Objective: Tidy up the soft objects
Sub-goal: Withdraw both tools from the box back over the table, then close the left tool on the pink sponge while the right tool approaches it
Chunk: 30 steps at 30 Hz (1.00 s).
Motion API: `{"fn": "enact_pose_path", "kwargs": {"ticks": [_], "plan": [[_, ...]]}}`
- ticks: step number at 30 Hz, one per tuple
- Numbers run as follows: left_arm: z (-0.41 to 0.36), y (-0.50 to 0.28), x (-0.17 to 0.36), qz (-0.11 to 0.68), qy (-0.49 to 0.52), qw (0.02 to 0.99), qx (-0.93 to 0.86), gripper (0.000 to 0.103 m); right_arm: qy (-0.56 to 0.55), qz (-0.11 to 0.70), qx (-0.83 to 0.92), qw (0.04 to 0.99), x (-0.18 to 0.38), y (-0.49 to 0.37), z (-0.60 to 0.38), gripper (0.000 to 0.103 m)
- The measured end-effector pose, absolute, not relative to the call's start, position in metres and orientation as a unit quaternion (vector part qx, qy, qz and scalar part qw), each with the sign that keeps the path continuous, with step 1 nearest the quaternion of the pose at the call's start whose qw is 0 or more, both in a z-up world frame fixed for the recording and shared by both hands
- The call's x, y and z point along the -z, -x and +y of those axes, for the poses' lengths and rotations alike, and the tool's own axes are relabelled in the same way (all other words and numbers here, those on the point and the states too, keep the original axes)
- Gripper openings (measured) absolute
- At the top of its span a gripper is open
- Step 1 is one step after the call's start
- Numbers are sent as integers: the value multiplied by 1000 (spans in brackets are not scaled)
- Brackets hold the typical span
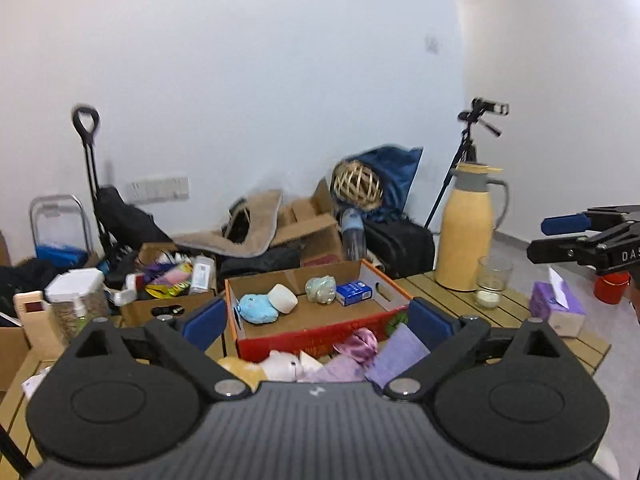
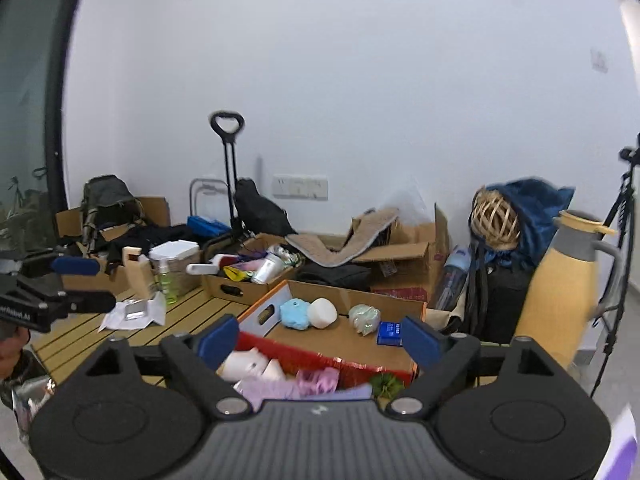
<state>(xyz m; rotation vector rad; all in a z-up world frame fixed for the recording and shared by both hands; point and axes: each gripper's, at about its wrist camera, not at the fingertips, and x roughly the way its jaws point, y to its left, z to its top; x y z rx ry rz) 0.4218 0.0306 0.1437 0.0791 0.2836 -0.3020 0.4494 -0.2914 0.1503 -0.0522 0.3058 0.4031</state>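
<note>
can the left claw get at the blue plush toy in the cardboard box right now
Probably yes. The left claw is open and empty, and the blue plush toy lies uncovered in the open-topped cardboard box, just ahead. Only the white round thing touches it; the box's red front wall means coming in from above.

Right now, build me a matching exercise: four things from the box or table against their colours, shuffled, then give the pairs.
Things:
1. plush toy
2. small carton
3. thermos jug
4. tissue pack

Colours:
A. tan yellow
B. purple and white
C. light blue
D. dark blue

Pairs: 1-C, 2-D, 3-A, 4-B. The first two lie inside the cardboard box; the others are on the slatted table.
</note>
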Motion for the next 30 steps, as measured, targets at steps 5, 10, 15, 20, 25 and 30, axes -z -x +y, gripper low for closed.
{"fn": "enact_pose_path", "kwargs": {"ticks": [5,10,15,20,25,30], "plan": [[33,-334,-102,95,-33,988,117,103,29,109,-155,981,-113,-361,-291,92],[30,-286,-54,107,-62,991,59,103,9,104,-125,987,-75,-309,-287,92],[41,-286,-41,134,-48,989,50,103,39,131,-107,985,-55,-307,-278,92],[41,-301,-32,153,-27,987,52,103,30,137,-113,984,-44,-311,-274,92],[25,-328,-3,198,-25,977,71,103,9,169,-116,979,-20,-334,-276,92],[10,-364,24,246,-16,966,75,103,-4,211,-101,972,14,-363,-280,92]]}}
